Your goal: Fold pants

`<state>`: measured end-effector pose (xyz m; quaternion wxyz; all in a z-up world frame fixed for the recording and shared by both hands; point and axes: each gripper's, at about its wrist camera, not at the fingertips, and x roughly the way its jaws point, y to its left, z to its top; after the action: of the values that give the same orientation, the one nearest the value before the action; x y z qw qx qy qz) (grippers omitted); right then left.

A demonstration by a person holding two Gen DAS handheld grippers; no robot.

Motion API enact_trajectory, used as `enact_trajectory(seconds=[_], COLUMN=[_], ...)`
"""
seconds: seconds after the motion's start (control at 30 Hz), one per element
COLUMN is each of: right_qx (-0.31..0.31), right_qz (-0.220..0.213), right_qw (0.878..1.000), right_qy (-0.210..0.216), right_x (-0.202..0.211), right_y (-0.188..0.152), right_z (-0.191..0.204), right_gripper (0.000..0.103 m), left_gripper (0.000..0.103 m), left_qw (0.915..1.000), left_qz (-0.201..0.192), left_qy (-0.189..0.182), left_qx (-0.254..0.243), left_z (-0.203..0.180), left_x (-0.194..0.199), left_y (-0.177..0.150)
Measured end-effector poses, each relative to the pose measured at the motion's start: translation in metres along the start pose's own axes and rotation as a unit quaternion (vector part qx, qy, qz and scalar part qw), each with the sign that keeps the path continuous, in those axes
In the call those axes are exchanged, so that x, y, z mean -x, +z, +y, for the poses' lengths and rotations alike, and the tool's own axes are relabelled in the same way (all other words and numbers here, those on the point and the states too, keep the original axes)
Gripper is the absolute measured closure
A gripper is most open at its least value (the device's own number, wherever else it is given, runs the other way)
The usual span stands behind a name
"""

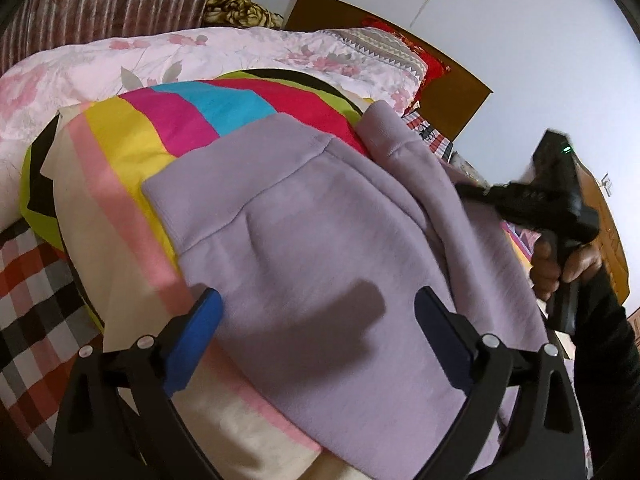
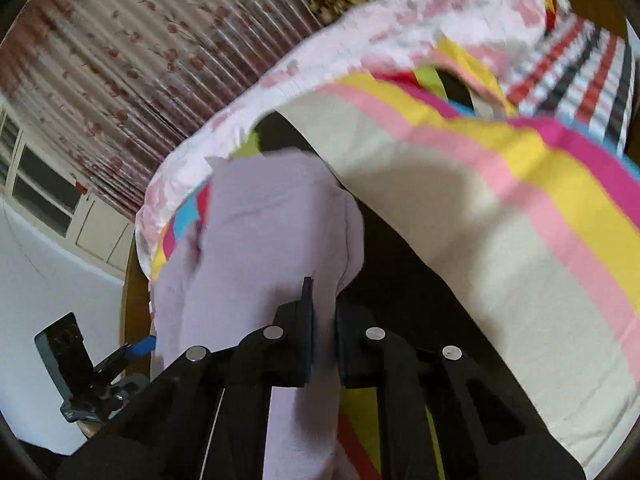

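Note:
Lilac fleece pants [image 1: 320, 240] lie on a bright striped quilt [image 1: 168, 128] on the bed. My left gripper [image 1: 318, 316] is open, its blue pads on either side of the pants, just above the cloth. My right gripper [image 2: 324, 316] is shut on a fold of the pants [image 2: 264, 248] and holds that part lifted. It shows in the left wrist view [image 1: 548, 196] at the right edge of the pants, with the hand below it.
A pink floral duvet [image 1: 180, 56] is bunched behind the quilt. A checked sheet [image 1: 28, 280] covers the bed at left. A wooden headboard [image 1: 452, 80] and white wall stand at right, a flowered curtain [image 2: 132, 48] behind.

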<state>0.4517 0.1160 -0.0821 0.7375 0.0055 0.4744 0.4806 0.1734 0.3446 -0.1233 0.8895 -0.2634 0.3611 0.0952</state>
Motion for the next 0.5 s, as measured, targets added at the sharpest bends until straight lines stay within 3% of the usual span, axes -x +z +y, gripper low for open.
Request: enact_trajectory(seconds=[0.3,0.4,0.5], right_qx=[0.105,0.119,0.093], right_qz=[-0.049,-0.050,-0.059], right_qw=[0.993,0.992,0.993], right_qy=[-0.001,-0.005,0.028], right_x=[0.063,0.067,0.070], right_y=[0.015,0.015,0.013], right_z=[0.087,0.094,0.086], right_gripper=[0.092,0.092,0.092], left_gripper=[0.006,0.006,0.006], left_qw=[0.9992,0.9962,0.9872], left_qz=[-0.008,-0.017,-0.031], left_qy=[-0.020,-0.066,-0.130], left_qx=[0.034,0.054,0.086], left_z=[0.016,0.015,0.014], left_x=[0.008,0.013,0.014], left_y=[-0.002,0.003,0.015])
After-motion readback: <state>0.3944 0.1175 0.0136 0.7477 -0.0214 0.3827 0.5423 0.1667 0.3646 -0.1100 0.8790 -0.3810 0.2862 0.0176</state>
